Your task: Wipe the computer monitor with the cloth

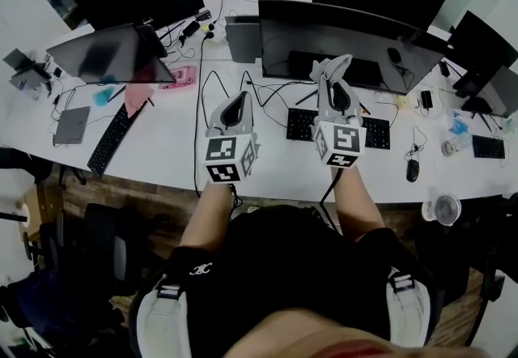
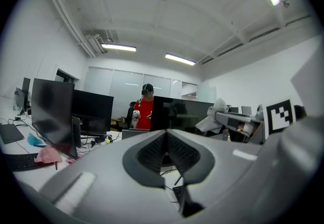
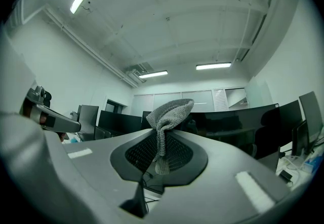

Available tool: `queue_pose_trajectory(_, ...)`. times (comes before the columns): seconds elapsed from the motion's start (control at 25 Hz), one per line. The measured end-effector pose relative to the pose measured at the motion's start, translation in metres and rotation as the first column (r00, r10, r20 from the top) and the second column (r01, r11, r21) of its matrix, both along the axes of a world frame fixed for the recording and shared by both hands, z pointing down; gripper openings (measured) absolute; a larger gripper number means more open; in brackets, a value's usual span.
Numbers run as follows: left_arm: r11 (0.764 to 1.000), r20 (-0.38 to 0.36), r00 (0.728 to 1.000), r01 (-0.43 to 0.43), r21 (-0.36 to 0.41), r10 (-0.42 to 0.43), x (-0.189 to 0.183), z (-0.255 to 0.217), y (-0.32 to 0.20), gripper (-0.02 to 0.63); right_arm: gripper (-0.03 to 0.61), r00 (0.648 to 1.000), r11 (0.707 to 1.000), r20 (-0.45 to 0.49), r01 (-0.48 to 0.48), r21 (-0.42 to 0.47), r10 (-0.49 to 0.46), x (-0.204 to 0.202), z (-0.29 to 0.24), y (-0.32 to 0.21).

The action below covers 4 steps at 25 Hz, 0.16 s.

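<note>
Both forearms reach straight forward from the body, roughly parallel, holding the two tools side by side above the near part of the worktop [image 1: 162,142]. The tools tilt upward, their marker cubes turned back toward the person.

The left tool [image 1: 237,108] has its jaws pressed together with nothing between them; the left gripper view shows the two dark pads meeting in a line [image 2: 166,137].

The right tool [image 1: 336,91] is clamped on the grey cloth [image 1: 332,69]. In the right gripper view the cloth [image 3: 169,111] is pinched between the pads, a knitted fold bunching above the tips and a strip hanging down between them.

The monitor [image 1: 348,44], wide and dark, stands just ahead of the right tool's tip, with the cloth held up in front of its lower edge; whether the cloth touches the screen I cannot tell. A keyboard [image 1: 376,132] lies on the worktop beneath the right tool. The left tool points at the gap left of that monitor.
</note>
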<state>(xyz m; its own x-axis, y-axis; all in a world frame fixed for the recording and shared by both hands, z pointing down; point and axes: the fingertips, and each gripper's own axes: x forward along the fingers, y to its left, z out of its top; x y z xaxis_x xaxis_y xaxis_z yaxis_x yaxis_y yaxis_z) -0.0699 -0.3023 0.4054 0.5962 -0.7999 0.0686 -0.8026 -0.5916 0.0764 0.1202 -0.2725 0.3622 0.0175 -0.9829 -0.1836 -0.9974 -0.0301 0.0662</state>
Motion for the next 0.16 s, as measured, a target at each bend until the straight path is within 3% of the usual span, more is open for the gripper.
queue_pose_trajectory(0.16, 1.0, 0.003, 1.0, 0.004, -0.007, -0.004, -0.0059, 0.0031, -0.0017, 0.049, 0.029, 1.0, 1.0, 0.002, 0.009, -0.013, -0.009, -0.0061, 0.0067, -0.002)
